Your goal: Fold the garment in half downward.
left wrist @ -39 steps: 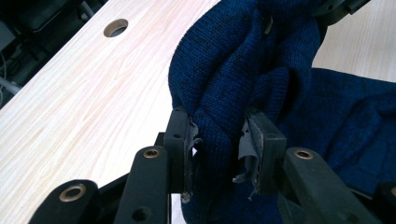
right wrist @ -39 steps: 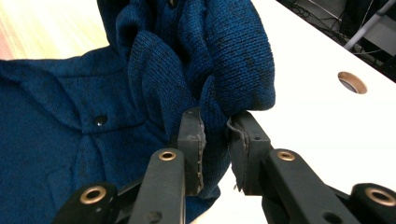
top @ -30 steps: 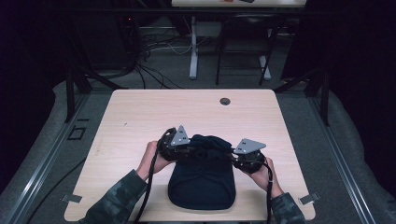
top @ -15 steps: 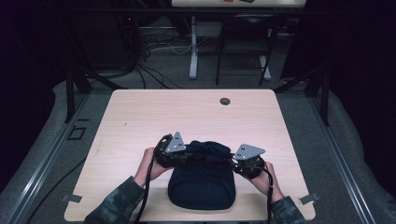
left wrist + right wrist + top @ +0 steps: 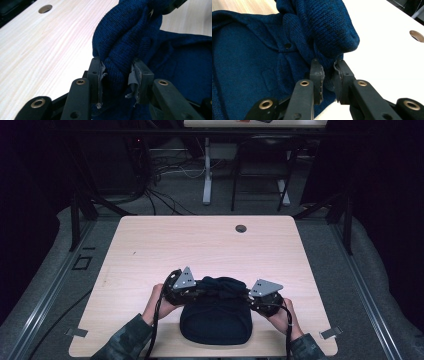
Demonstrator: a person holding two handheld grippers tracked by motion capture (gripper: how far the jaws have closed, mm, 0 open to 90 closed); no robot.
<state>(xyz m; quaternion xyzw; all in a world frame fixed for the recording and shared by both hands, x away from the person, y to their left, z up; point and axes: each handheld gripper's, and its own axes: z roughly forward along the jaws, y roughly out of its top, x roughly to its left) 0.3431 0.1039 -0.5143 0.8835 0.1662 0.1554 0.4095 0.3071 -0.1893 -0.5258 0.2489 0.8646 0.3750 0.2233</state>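
The fingers of the left gripper (image 5: 196,292) and right gripper (image 5: 248,298), seen from the high view, press into the far edge of a dark blue knitted garment (image 5: 216,317) folded near the front of the pale wooden table (image 5: 150,250). In the left gripper view, the left gripper (image 5: 117,76) has its jaws clamped on a bunched fold of the knit (image 5: 125,42), held between them. In the right gripper view, the right gripper (image 5: 328,72) pinches another fold (image 5: 324,27), jaws narrow.
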